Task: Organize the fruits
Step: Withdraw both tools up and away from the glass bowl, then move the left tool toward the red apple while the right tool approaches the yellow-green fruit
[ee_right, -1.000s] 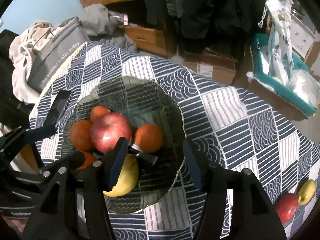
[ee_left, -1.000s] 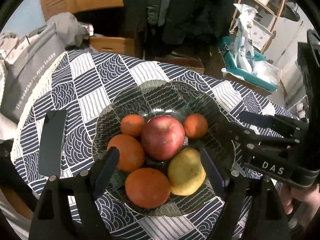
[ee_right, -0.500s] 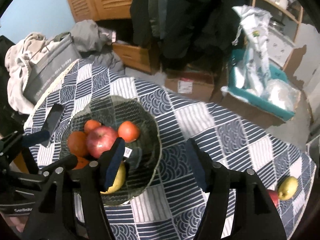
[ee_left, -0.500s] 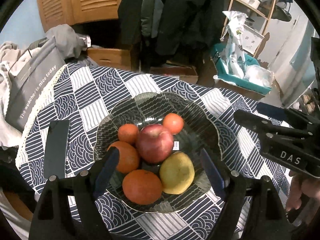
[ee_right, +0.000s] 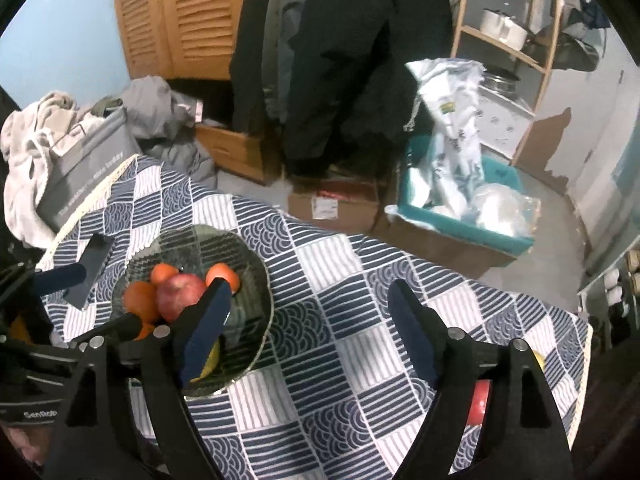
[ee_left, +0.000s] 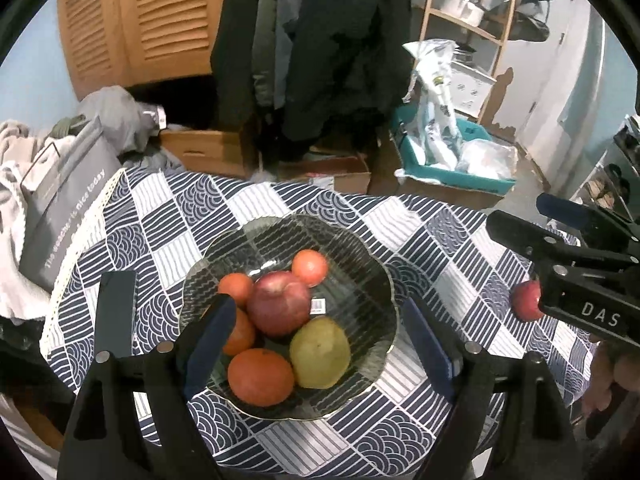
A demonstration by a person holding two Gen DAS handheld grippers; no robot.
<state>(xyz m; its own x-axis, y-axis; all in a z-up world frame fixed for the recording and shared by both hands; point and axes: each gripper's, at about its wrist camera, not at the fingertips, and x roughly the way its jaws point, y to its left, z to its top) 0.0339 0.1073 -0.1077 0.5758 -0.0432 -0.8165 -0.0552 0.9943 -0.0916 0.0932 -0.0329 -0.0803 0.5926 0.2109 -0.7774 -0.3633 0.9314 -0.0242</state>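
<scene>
Both grippers are lifting away from the glass bowl (ee_left: pixel 384 280), which is looking smaller and farther off than a second ago, and more of the room is coming into view behind it. The right gripper (ee_right: pixel 308 332) is spreading its jaws with nothing between them, only tablecloth showing in the gap. The left gripper (ee_left: pixel 316 344) is hanging released above the bowl, its fingers framing the fruit without touching any.

Inside the bowl a red apple (ee_left: pixel 278 304) is sitting in the middle, ringed by four oranges (ee_left: pixel 260 376) and a yellow-green pear (ee_left: pixel 320 352). Two pieces are waiting outside it near the table's far right edge: a second red apple (ee_left: pixel 526 302) and a yellowish fruit (ee_right: pixel 538 358), half hidden behind the right gripper's finger.

My worry is those two strays. They are lying close to the edge, so a careless nudge could be sending one rolling off onto the floor. The bowl is also filling up, and a fruit dropped onto the pile might be bouncing out.

A navy and white patterned tablecloth (ee_right: pixel 328 256) is covering the table, with a dark flat phone-like slab (ee_left: pixel 116 312) beside the bowl. Around it are louvred wooden doors, hanging coats, cardboard boxes and a teal bin.
</scene>
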